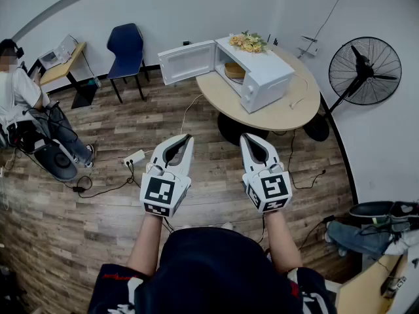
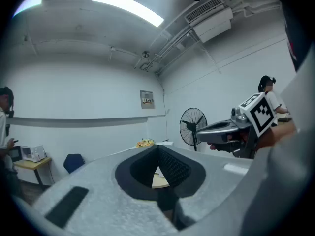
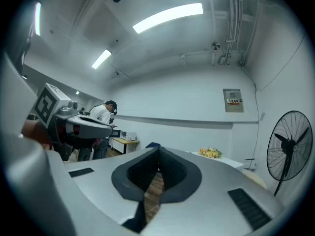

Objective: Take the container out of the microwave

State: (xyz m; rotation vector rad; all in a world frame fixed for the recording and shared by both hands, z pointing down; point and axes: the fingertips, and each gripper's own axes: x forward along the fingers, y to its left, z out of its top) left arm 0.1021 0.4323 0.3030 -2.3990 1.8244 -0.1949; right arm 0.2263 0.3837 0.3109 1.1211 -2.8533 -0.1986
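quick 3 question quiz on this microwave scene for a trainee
1. True or false: the container is already out of the microwave.
2. What lies on top of the microwave? A) flowers B) a cup C) a plate
3. Fill in: the left gripper and right gripper are both ___, holding nothing.

Key: 1 false, it sits inside, behind the open door; 2 A; 3 shut.
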